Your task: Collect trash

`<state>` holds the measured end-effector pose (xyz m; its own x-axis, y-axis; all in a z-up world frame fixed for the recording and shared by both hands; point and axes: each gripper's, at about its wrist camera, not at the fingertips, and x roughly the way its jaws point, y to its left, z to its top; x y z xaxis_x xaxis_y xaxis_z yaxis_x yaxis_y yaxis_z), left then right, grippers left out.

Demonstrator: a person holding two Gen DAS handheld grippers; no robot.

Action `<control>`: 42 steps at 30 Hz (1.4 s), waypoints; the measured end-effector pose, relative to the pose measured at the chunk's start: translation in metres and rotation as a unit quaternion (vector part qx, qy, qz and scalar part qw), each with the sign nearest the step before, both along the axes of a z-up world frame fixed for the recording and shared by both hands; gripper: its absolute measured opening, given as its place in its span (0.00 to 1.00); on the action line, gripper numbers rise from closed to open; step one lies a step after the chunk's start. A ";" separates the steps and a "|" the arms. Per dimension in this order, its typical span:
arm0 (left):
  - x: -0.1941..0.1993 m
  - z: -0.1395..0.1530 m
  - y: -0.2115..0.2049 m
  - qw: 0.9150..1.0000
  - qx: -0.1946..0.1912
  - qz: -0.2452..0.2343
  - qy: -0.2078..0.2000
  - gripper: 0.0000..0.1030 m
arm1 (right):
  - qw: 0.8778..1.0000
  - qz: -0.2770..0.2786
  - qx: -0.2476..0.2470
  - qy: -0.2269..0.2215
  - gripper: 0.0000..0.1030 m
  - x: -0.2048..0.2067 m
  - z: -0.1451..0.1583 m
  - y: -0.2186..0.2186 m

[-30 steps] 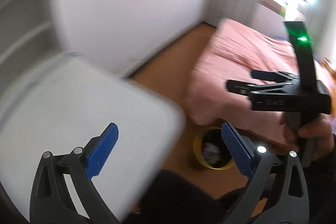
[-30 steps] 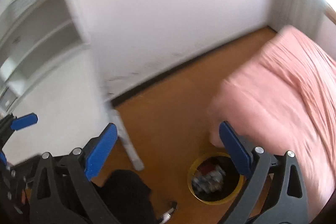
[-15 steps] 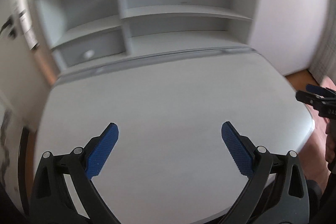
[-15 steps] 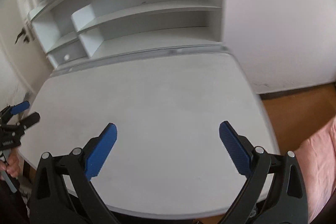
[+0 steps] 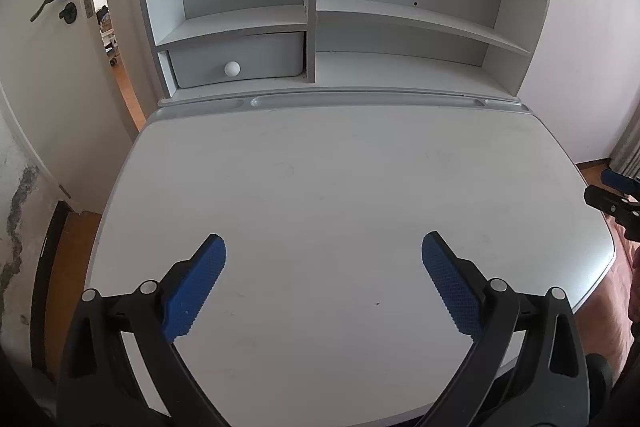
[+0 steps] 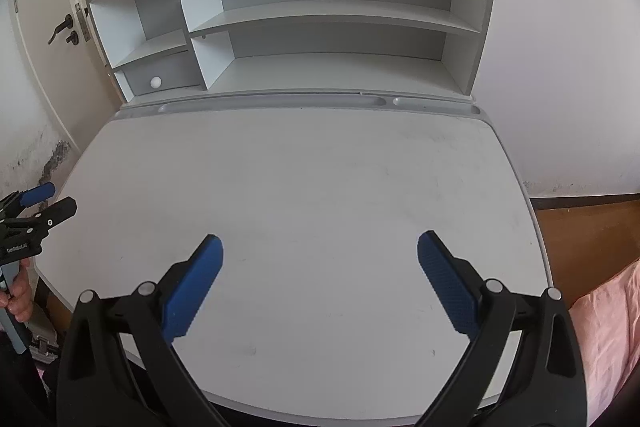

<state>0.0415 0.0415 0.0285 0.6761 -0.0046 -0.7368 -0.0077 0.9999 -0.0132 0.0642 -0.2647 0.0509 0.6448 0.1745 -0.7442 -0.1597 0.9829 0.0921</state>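
Observation:
Both wrist views look down on a white desk top (image 5: pixel 328 187) (image 6: pixel 304 179) with no trash showing on it. My left gripper (image 5: pixel 323 259) hovers open above the near half of the desk, nothing between its blue pads. My right gripper (image 6: pixel 319 257) is likewise open and empty over the desk. The right gripper (image 5: pixel 616 199) shows at the right edge of the left wrist view, and the left gripper (image 6: pixel 36 211) shows at the left edge of the right wrist view, held by a hand (image 6: pixel 18 297). No bin is in view.
A grey shelf unit (image 5: pixel 320 27) (image 6: pixel 304 27) stands at the back of the desk, with a drawer and white knob (image 5: pixel 232 68). A door (image 5: pixel 48 27) lies left, a white wall (image 6: pixel 568 67) right, wooden floor (image 6: pixel 588 231) and a pink bed (image 6: pixel 608 331) at the right.
Both views swung from the floor, yellow bin and pink bed up to the desk and shelves. Both grippers stayed open and empty, and the motion blur has gone.

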 end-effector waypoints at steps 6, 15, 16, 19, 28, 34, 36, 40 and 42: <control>0.000 0.000 -0.005 1.000 -0.002 -0.004 0.000 0.93 | 1.000 -0.004 -0.002 0.003 0.92 0.001 -0.002 -0.001; -0.003 0.003 -0.009 1.000 -0.001 -0.007 -0.005 0.93 | 1.000 -0.013 -0.002 0.002 0.92 -0.003 0.000 -0.008; -0.002 0.003 -0.008 1.000 -0.001 -0.007 -0.005 0.93 | 1.000 -0.013 -0.001 0.003 0.92 -0.003 -0.001 -0.008; -0.003 0.003 -0.008 1.000 -0.002 -0.006 -0.005 0.93 | 1.000 -0.013 -0.002 0.003 0.92 -0.003 0.000 -0.008; -0.003 0.004 -0.009 1.000 -0.003 -0.010 -0.006 0.93 | 1.000 -0.013 -0.002 0.001 0.92 -0.005 0.000 -0.007; -0.003 0.004 -0.009 1.000 -0.004 -0.010 -0.008 0.93 | 1.000 -0.011 -0.001 0.000 0.92 -0.006 0.000 -0.008; -0.003 0.004 -0.009 1.000 -0.004 -0.011 -0.008 0.93 | 1.000 -0.011 -0.001 0.000 0.92 -0.006 0.000 -0.008; -0.002 0.004 -0.009 1.000 -0.004 -0.011 -0.008 0.93 | 1.000 -0.012 -0.002 0.000 0.92 -0.006 0.000 -0.008; -0.003 0.005 -0.009 1.000 -0.004 -0.011 -0.008 0.93 | 1.000 -0.012 -0.002 0.000 0.92 -0.006 0.000 -0.009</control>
<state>0.0389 0.0326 0.0332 0.6880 -0.0251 -0.7252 0.0137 0.9997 -0.0216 0.0580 -0.2732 0.0510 0.6485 0.1569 -0.7448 -0.1364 0.9866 0.0891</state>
